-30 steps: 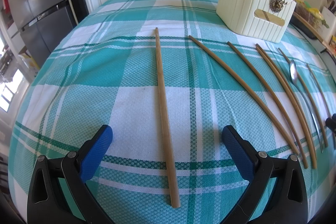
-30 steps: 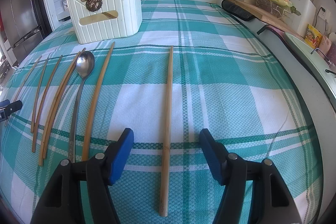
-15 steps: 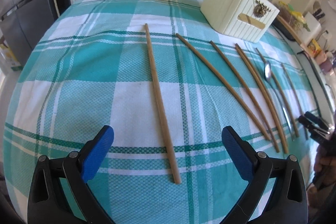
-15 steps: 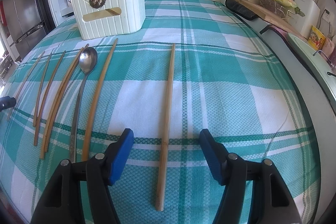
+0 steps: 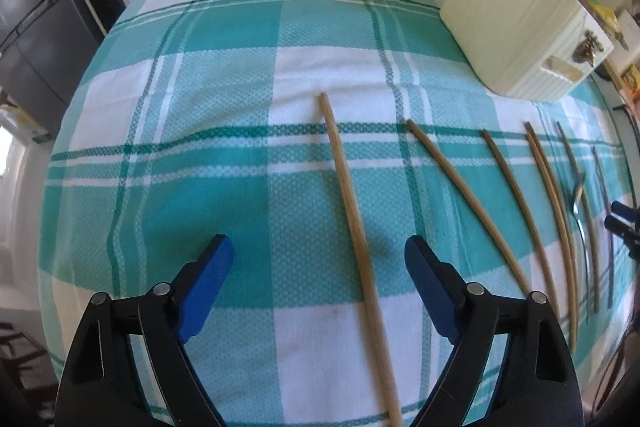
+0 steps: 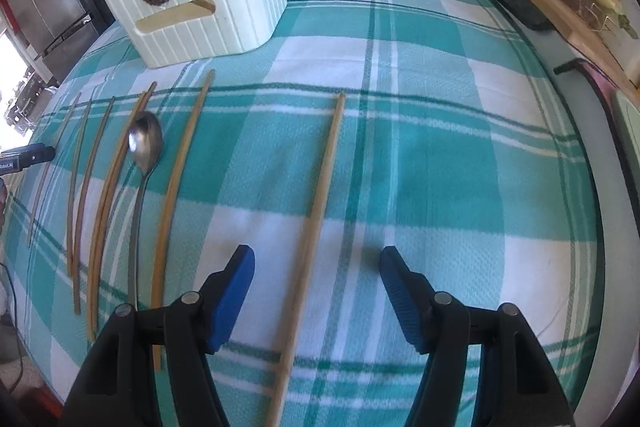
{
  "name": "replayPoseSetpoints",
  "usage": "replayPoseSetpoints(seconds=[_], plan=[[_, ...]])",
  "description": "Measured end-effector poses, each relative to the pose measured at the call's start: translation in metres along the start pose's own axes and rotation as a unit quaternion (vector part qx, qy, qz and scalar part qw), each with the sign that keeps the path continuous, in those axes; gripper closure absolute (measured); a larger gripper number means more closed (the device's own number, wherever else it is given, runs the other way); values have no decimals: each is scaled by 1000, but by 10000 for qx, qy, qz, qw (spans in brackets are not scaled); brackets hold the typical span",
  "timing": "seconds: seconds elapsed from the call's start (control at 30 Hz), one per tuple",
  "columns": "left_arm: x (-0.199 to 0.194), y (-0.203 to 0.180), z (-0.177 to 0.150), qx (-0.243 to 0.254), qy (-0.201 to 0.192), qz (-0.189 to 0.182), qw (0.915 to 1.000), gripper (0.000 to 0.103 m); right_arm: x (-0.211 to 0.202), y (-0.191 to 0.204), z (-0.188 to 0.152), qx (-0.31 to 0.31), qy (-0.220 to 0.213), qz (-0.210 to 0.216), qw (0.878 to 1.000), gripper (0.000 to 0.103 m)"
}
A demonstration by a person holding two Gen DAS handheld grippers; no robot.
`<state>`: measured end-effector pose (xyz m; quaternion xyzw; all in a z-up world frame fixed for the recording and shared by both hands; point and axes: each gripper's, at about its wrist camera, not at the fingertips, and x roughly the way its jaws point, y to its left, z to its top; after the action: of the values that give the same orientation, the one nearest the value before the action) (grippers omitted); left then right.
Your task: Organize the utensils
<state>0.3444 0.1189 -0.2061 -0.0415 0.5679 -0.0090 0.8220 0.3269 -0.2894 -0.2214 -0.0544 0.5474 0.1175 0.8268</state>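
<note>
Lying on the checked surface (image 5: 224, 99), one chopstick (image 5: 352, 211) is straddled untouched by the left tongs (image 5: 319, 269), whose jaws have just been closing. Another chopstick (image 6: 316, 219) is flanked by the right tongs (image 6: 317, 277), held open.

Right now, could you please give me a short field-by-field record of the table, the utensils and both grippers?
surface: table under a teal and white checked cloth
holder: cream ribbed box at the far side, one stick inside showing through its slot
spoon: metal spoon lying among the chopsticks, bowl toward the box
left gripper: open, jaws just closing, leftmost chopstick between them, untouched
right gripper: open, rightmost chopstick between its jaws, untouched
remaining chopsticks: in a row on the cloth
</note>
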Motion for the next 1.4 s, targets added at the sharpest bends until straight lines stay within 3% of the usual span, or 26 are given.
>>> replayPoseSetpoints(seconds=[0.17, 0.2, 0.23, 0.27, 0.3, 0.5, 0.7, 0.83, 1.03, 1.2, 1.4], plan=[[8, -7, 26, 108, 117, 248, 9996, 56, 17, 2, 40, -22, 95, -217, 9997, 63], [9, -8, 28, 122, 90, 299, 9994, 68, 18, 1, 46, 5, 76, -264, 9996, 75], [9, -11, 30, 134, 54, 326, 9994, 78, 19, 0, 52, 40, 91, -277, 9996, 96], [9, -12, 31, 113, 48, 256, 9996, 94, 22, -1, 56, 80, 121, -253, 9996, 95], [9, -13, 31, 58, 40, 249, 9997, 98, 23, -2, 59, 133, 123, -240, 9995, 96], [-27, -14, 14, -101, -459, 3, 9989, 98, -9, -8, 56, 431, -409, 63, 9982, 96], [-122, -17, -8, 85, -1455, -511, 9880, 98, -98, 7, 35, 86, -1306, 319, 9909, 96], [-176, -17, -19, 213, -2036, -760, 9759, 99, -146, 17, 23, -126, -1789, 387, 9830, 96], [-236, -19, -14, 152, -2540, -1315, 9581, 99, -188, 25, 26, -268, -2407, 327, 9697, 96], [-282, -36, 20, 291, -3062, -1492, 9397, 99, -210, 32, 60, -416, -2833, 206, 9579, 96], [-313, -79, 78, 452, -3915, -1507, 9066, 99, -240, 40, 123, -449, -3538, 229, 9340, 96]])
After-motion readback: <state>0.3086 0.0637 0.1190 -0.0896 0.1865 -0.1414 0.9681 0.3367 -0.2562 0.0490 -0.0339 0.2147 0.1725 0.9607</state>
